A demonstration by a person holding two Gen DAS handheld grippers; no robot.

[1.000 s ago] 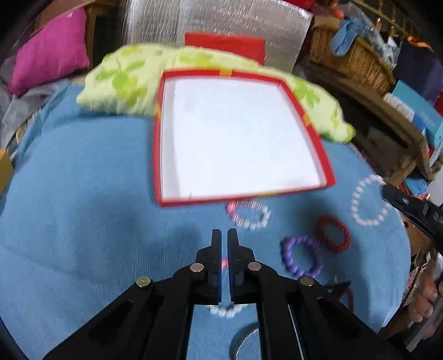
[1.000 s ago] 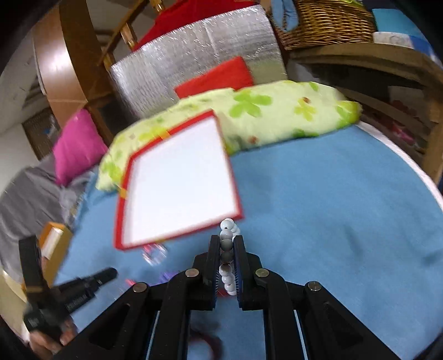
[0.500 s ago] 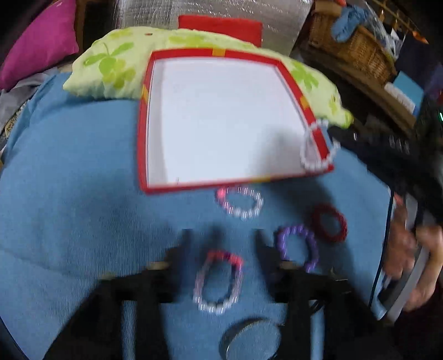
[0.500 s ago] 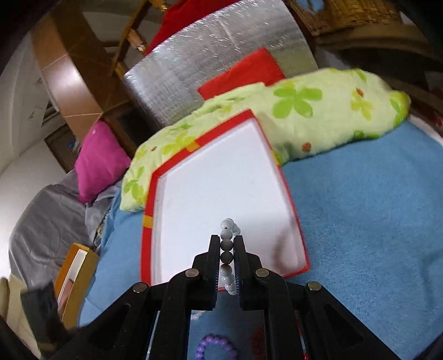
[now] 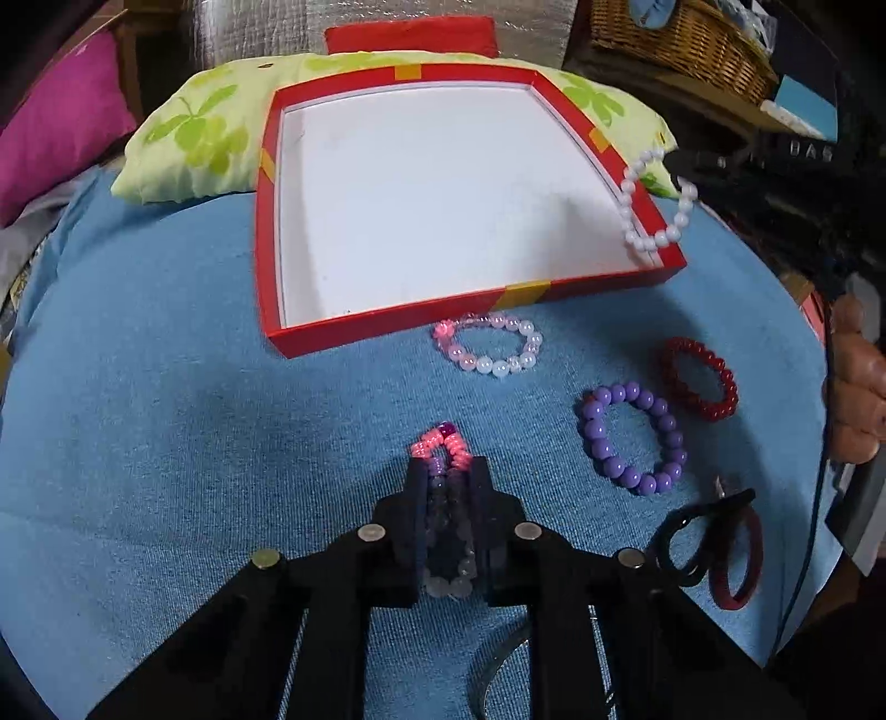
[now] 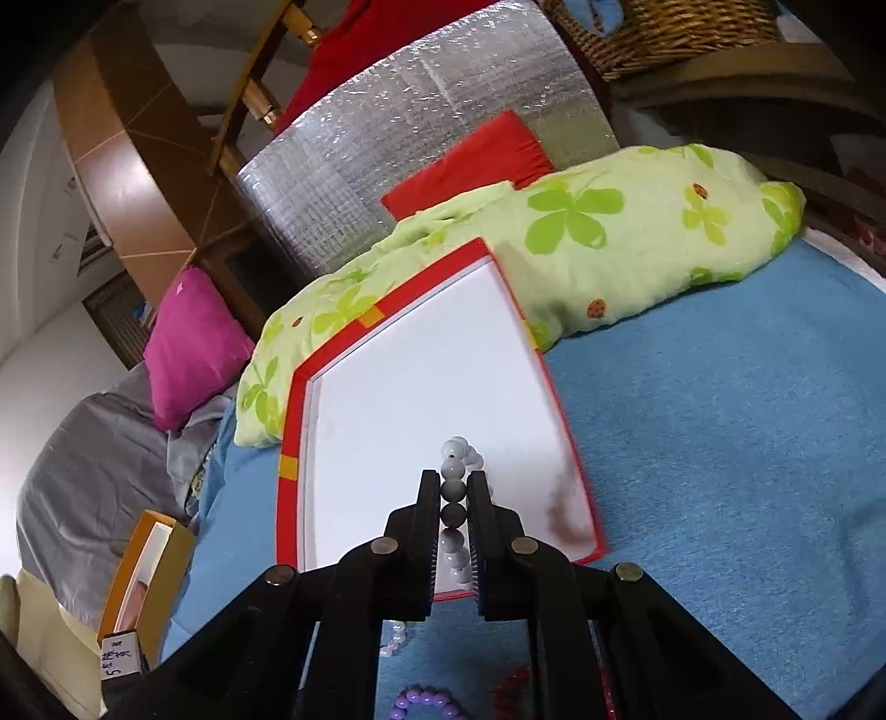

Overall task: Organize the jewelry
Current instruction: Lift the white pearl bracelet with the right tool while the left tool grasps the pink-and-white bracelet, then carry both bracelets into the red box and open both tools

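Counted across both wrist views: five beaded bracelets in all, namely one white pearl-like bracelet (image 5: pixel 658 202), one pale pink and clear bracelet (image 5: pixel 490 344), one purple bracelet (image 5: pixel 631 437), one dark red bracelet (image 5: pixel 699 378), and one pink-and-lilac bracelet (image 5: pixel 446 498). Two plain rings at the right edge of the cloth: one black hair tie (image 5: pixel 686 545) and one dark red bangle (image 5: pixel 739 565). One red tray with a white floor (image 5: pixel 387 318). Three cushions: one green clover-print pillow (image 6: pixel 637 243), one magenta (image 6: pixel 194 343), one red (image 6: pixel 470 160). One wicker basket (image 5: pixel 675 44). One silver foil panel (image 6: pixel 398 144). Two grippers: left gripper (image 5: pixel 447 487), right gripper (image 6: pixel 454 498).
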